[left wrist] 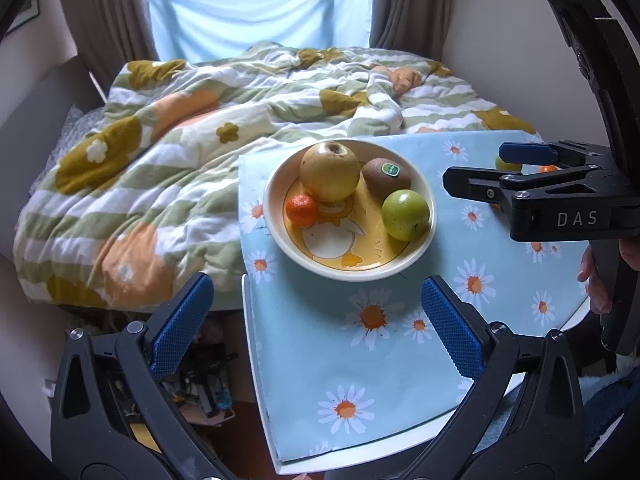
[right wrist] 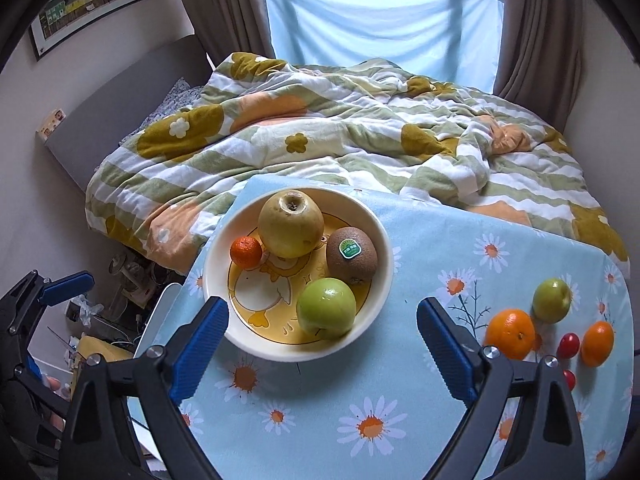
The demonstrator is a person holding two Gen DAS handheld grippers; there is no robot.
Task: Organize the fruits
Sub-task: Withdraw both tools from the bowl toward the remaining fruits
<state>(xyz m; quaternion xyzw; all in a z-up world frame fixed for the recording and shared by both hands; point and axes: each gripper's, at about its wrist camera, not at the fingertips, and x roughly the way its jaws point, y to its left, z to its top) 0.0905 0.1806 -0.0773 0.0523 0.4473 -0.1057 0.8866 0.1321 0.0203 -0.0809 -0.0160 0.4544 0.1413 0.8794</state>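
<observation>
A cream bowl (right wrist: pixel 376 280) with a duck picture stands on the daisy-print table (right wrist: pixel 420 240). In it lie a yellow pear (right wrist: pixel 290 224), a kiwi (right wrist: pixel 352 256), a green apple (right wrist: pixel 326 308) and a small tangerine (right wrist: pixel 245 252). To the right on the cloth lie another green apple (right wrist: pixel 552 300), two oranges (right wrist: pixel 510 334) (right wrist: pixel 597 343) and two cherry tomatoes (right wrist: pixel 568 346). My right gripper (right wrist: pixel 322 344) is open, above the bowl's near rim, holding nothing. My left gripper (left wrist: pixel 316 328) is open over the table's near left part, short of the bowl (left wrist: pixel 280 184).
A bed with a flowered quilt (right wrist: pixel 320 128) lies just behind the table. Curtains and a blue-covered window (right wrist: pixel 380 20) are behind it. Clutter sits on the floor (left wrist: pixel 204 392) left of the table. In the left wrist view the right gripper (left wrist: pixel 472 168) reaches in from the right edge.
</observation>
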